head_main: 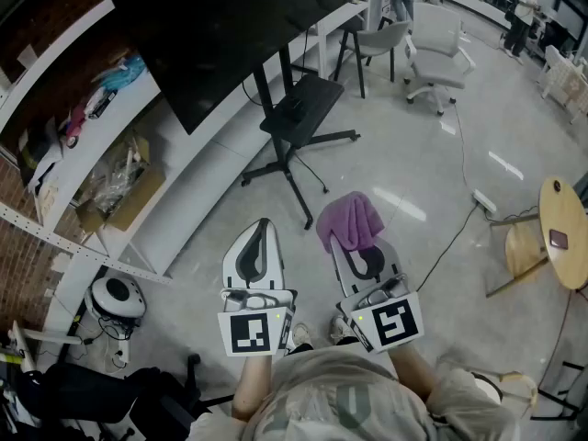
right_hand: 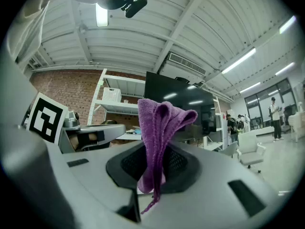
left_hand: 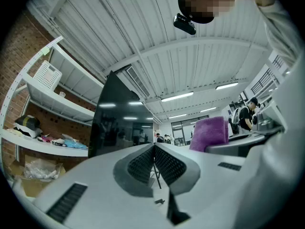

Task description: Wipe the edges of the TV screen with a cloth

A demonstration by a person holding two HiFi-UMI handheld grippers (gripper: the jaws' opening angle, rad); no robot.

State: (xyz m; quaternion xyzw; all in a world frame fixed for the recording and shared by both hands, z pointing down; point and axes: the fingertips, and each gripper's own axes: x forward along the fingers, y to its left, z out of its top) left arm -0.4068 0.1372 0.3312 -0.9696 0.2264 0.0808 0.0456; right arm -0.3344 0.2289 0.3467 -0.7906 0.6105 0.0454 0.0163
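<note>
The right gripper (head_main: 358, 251) is clamping a purple cloth (head_main: 349, 220) between its fingers; the left gripper (head_main: 260, 237) is pressing its fingers together, the TV screen (head_main: 220, 35) looming beyond the fingertips.

The TV screen (head_main: 211, 35) ahead of the left tool (head_main: 263, 228) is cut off by the head view's top edge. In the left gripper view its lower part is hidden behind that tool's body. In the head view the cloth (head_main: 349, 220) drapes over the tips of the right tool (right_hand: 153, 168) and hides them. The cloth's lower end disappears between that tool's jaws. Both hands are hidden behind the marker cubes (head_main: 250, 331). Things on the shelves (head_main: 87, 150) left of the left tool are too small to identify. The round tabletop (head_main: 570, 209) far right of the right tool is cut by the picture's edge.
</note>
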